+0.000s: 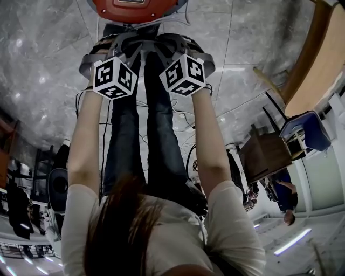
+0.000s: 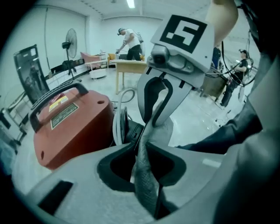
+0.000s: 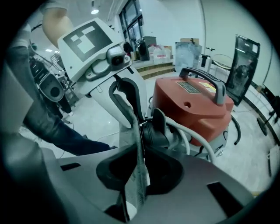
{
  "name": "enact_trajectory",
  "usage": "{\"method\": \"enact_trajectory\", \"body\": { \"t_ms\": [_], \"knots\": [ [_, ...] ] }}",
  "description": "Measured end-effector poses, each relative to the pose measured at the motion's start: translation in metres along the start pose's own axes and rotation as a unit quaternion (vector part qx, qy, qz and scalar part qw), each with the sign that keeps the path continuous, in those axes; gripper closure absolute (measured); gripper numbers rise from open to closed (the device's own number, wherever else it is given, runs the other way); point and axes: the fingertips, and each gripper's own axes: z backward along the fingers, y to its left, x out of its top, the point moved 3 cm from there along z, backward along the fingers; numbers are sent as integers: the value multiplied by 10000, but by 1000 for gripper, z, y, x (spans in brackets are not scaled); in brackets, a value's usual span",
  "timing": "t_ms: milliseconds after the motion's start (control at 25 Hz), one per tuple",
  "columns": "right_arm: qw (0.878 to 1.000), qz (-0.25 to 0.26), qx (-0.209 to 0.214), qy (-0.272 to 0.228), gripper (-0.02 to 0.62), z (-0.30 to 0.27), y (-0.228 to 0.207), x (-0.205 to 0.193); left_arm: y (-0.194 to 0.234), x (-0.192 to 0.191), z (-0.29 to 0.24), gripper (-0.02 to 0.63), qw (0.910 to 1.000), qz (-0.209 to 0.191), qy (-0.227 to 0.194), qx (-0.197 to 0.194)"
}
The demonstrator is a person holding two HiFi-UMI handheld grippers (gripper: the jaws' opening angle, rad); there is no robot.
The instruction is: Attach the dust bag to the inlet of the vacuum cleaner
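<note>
Two grippers pinch one grey dust bag [image 2: 146,183]. The left gripper [image 2: 141,151] squeezes the cloth tight on the left. The right gripper [image 3: 139,153] squeezes it tight on the right. The bag sits just beside the black inlet [image 3: 154,129] of the red vacuum cleaner [image 3: 197,109], on its near side.

Head view: camera on my head, facing steeply down past my forearms to the floor [image 1: 43,64]; the vacuum cleaner [image 1: 135,6] sits far off at the top edge.
Left gripper view: camera rides my left gripper [image 2: 146,175], hard by its jaws, facing along them.
Right gripper view: likewise on my right gripper [image 3: 135,175].
Shared: each gripper view faces the other gripper; all three take in the vacuum cleaner.
</note>
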Motion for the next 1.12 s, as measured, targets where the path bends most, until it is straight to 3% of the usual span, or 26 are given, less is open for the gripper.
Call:
{"method": "enact_trajectory", "body": {
  "t_ms": [160, 320, 440, 600, 680, 800, 920, 1000, 1120],
  "knots": [
    [9965, 751, 245, 253, 538, -1, -3, 4, -1, -4, 0, 525, 9975, 680, -184, 113],
    [9958, 826, 271, 288, 538, 0, -2, 4, -3, -4, 0, 529, 9957, 896, -217, 117],
    [9992, 359, 86, 123, 535, 3, -2, -4, -5, 3, -4, 529, 9992, 384, 11, -55],
    [9997, -196, -159, -69, 534, 3, -2, -3, -1, 9, -2, 525, 9952, -845, 353, -341],
    [9998, -99, -174, -54, 534, 3, -2, -1, 0, 9, -1, 523, 9936, -1014, 334, -365],
    [9989, 453, 47, 116, 534, 2, -2, 0, -2, 6, 0, 526, 9993, -308, 48, -207],
    [9968, 746, 242, 162, 534, 0, -4, 4, -1, -1, 0, 532, 9984, 483, -281, -79],
    [9971, 702, 240, 142, 534, 1, -4, 3, -2, -1, 0, 534, 9969, 696, -364, -69],
    [9986, 497, 163, 89, 532, 2, -6, 1, -2, 0, -2, 534, 9971, 672, -345, -98]
  ]
}}
